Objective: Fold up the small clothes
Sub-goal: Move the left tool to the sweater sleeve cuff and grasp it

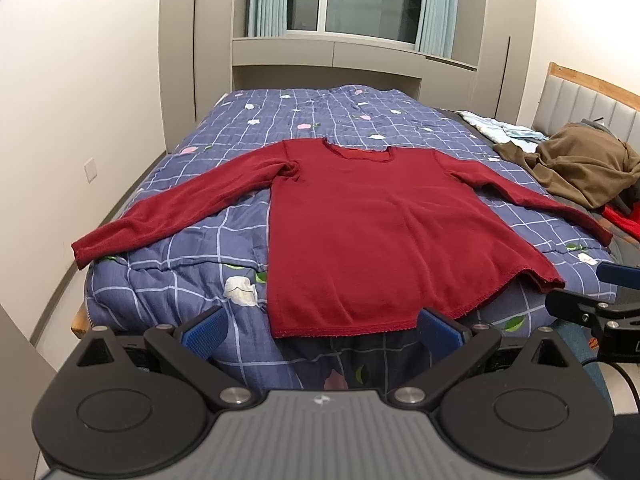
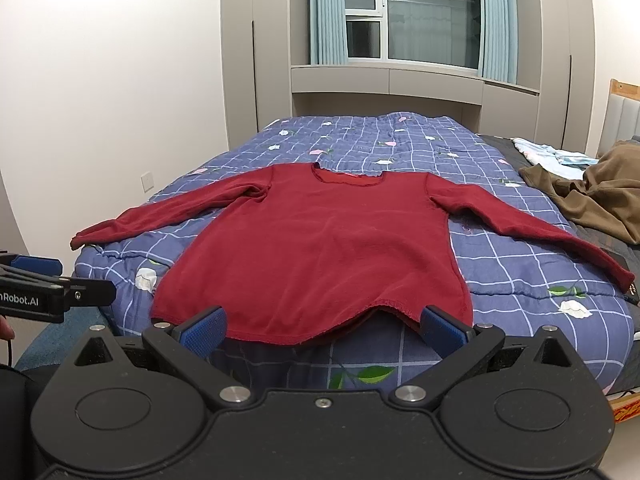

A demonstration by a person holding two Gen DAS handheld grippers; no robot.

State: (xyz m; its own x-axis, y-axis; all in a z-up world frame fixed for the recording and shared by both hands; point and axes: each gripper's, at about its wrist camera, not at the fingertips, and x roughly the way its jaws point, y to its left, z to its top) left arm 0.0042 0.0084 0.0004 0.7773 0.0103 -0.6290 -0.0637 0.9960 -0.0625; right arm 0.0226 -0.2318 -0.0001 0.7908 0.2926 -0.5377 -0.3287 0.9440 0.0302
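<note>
Ahead of both wide-open claws, left gripper [image 1: 322, 330] and right gripper [image 2: 322, 328], a red long-sleeved top [image 1: 352, 236] is spread flat on the quilt [image 1: 192, 280]; sleeves are best folded inward first.

Your right claw [image 2: 322, 330] hovers wide open before a red long-sleeved top [image 2: 320, 248] spread flat on the blue checked bedspread [image 2: 520, 256].

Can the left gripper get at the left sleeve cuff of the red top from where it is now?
Probably yes. The left gripper is open and empty, and the sleeve cuff lies flat at the edge of the blue quilt with nothing over it or between them.
</note>
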